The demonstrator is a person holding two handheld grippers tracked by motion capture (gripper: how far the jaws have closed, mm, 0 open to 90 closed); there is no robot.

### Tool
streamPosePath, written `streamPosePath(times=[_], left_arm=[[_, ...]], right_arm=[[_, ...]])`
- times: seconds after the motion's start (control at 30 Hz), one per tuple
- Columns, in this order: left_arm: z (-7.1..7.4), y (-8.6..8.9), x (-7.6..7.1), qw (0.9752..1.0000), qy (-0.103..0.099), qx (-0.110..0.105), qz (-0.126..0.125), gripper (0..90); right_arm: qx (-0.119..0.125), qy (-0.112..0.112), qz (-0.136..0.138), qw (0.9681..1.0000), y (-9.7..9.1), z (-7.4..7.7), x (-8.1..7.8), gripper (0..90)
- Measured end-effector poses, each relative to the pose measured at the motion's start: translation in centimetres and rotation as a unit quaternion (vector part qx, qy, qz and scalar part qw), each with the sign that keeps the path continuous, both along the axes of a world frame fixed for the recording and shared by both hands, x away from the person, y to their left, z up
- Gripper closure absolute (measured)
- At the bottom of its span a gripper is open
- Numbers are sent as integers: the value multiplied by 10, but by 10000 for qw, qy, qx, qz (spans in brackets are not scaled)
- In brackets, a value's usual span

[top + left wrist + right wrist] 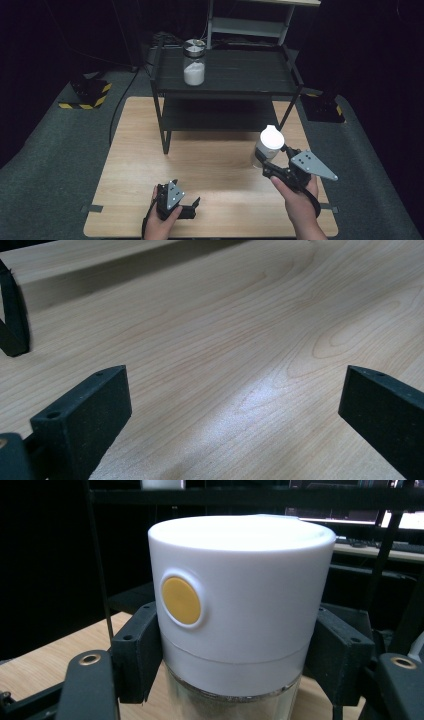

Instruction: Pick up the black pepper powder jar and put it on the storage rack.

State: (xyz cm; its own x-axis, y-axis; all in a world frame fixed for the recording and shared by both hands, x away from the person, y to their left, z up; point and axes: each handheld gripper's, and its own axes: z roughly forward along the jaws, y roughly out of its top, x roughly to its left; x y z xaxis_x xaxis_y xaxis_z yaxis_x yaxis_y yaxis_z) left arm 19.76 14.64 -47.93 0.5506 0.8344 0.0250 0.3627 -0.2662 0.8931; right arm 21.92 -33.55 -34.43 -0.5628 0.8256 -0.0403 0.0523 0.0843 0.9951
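Sitting between right claw (230, 665) jaws (gripped) — white-capped jar (235, 605).

The left hand (161, 220) comes in from the bottom edge and holds the left tool (192, 207) low, close to the desk (210, 165). This tool lies almost flat and points off to the right. Its two black jaws stand wide apart with nothing between them. The right hand (295, 192) holds the right tool (267, 162) up higher, with the arm reaching forward. Its jaws press on both sides of a jar with a white lid (267, 145) and hold it upright.
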Motion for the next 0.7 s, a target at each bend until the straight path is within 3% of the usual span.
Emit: streamPosePath(times=[0.13, 0.4, 0.7], left_arm=[[-1, 3, 2, 9998, 94, -172, 87, 6], [0, 2, 1, 9999, 52, -89, 25, 7], [0, 2, 0, 10000, 30, -61, -34, 5]], right_arm=[[-8, 3, 5, 10000, 3, 12, 4, 309], [133, -40, 3, 9999, 5, 30, 9, 309], [134, -187, -109, 9997, 7, 48, 14, 308]])
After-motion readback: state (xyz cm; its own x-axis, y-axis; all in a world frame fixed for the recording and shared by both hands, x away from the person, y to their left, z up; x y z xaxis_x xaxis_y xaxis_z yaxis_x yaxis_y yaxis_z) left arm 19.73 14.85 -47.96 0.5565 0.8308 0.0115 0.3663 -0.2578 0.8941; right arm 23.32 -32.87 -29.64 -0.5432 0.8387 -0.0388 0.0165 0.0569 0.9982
